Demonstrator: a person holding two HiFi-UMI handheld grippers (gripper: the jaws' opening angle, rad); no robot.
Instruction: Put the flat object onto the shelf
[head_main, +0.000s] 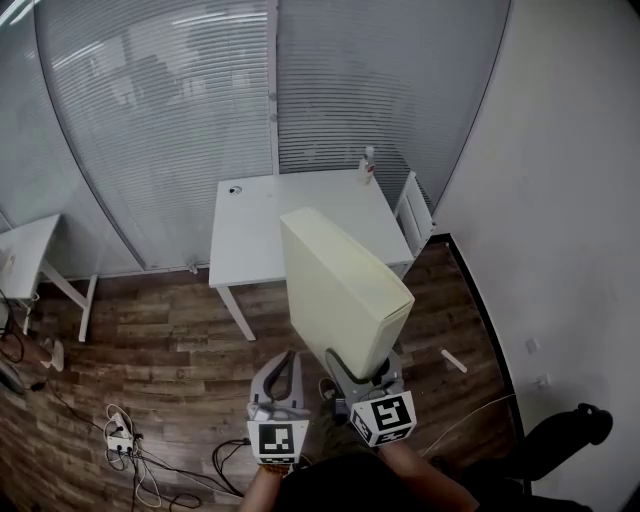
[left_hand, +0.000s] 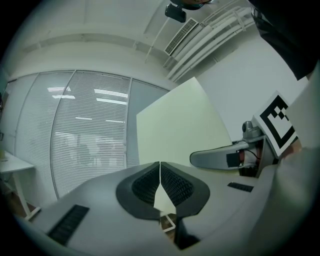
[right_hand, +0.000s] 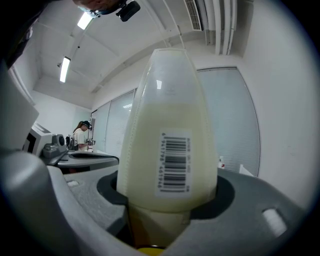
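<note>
Right gripper view: right claw (right_hand: 167, 195) clamped on cream flat object (right_hand: 167, 125), held upright; left claw (left_hand: 160, 172) closed beside it.

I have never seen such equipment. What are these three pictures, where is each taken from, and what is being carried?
There is no robot: a person holds a gripping tool in each hand. One picture comes from a camera on the person's head, looking down; the other two from cameras riding on the tools. The right tool clamps a flat pale box with a barcode, held on edge. The left tool is shut and empty. Ahead stands a white table with a small bottle.
</note>
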